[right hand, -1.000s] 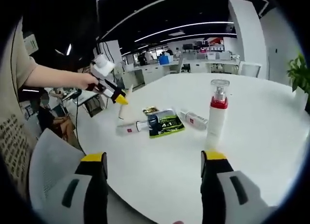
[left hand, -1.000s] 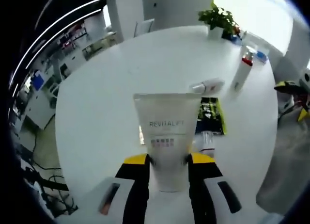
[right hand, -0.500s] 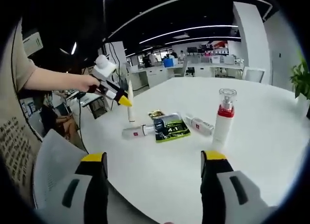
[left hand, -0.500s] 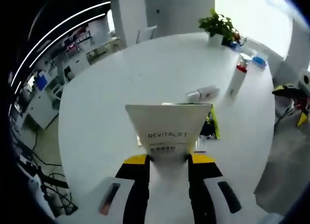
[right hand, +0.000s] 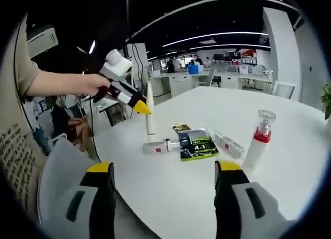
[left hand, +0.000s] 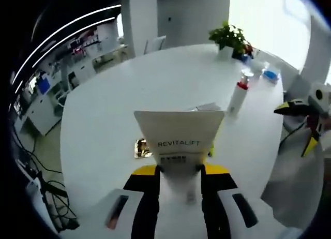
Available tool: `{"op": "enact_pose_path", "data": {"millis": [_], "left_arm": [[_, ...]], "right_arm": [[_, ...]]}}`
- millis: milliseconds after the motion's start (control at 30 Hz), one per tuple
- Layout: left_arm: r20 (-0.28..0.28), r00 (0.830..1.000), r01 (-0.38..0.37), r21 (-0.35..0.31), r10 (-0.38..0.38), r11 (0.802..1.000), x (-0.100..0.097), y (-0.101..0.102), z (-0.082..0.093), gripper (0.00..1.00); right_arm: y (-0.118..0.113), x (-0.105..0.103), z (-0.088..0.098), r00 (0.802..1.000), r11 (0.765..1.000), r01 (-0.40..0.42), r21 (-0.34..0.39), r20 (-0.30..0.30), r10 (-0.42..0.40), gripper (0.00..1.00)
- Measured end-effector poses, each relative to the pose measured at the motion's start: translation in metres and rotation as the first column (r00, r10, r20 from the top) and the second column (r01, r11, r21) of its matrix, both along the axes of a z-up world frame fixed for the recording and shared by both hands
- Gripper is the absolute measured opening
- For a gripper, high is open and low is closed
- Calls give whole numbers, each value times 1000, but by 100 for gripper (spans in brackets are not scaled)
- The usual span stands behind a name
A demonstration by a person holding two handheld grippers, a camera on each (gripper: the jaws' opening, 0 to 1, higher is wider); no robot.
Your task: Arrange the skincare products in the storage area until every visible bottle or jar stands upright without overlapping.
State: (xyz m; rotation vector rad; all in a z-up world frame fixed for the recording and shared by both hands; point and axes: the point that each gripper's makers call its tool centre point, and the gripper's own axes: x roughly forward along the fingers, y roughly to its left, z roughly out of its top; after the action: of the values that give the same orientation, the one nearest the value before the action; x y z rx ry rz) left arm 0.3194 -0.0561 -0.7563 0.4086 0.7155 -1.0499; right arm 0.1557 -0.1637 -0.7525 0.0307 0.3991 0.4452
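Left gripper (left hand: pixel 178 169) jaws clamped on white flat-ended REVITALIFT tube (left hand: pixel 179 134), held upright above the round white worktop (left hand: pixel 129 94); right gripper (right hand: pixel 164 169) jaws wide open, holding nothing.

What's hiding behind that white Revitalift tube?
Behind the Revitalift tube, a gold sachet and a green packet's edge peek out on the table; the rest is covered.

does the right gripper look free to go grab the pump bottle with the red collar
Probably yes: the right gripper is open and holds nothing, and bare table lies between it and the upright pump bottle, with nothing in the path.
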Motion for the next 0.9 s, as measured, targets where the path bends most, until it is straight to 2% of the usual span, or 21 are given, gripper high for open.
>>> {"op": "enact_pose_path", "data": {"millis": [233, 400, 533, 700, 767, 833, 900], "left_arm": [[-5, 1000, -9, -75, 9, 997, -21, -13, 23, 26], [11, 1000, -7, -113, 8, 994, -44, -23, 36, 26], [-4, 1000, -1, -147, 0, 989, -65, -31, 42, 26], [-66, 997, -51, -233, 36, 971, -85, -38, 50, 26], [-121, 990, -102, -281, 70, 954, -95, -40, 53, 26], [-167, 984, -120, -315, 70, 941, -105, -42, 53, 26], [-192, 979, -131, -326, 70, 936, -113, -43, 52, 26]], "right_arm": [[22, 14, 12, 997, 998, -64, -15, 32, 64, 78], [40, 24, 22, 993, 995, -100, -28, 57, 102, 75], [54, 29, 25, 988, 991, -131, -36, 73, 133, 74], [61, 33, 19, 987, 989, -143, -50, 61, 145, 69], [63, 35, 16, 987, 988, -145, -53, 60, 148, 66], [66, 37, 16, 987, 988, -145, -54, 58, 148, 61], [69, 38, 17, 987, 988, -142, -62, 63, 146, 55]]}}
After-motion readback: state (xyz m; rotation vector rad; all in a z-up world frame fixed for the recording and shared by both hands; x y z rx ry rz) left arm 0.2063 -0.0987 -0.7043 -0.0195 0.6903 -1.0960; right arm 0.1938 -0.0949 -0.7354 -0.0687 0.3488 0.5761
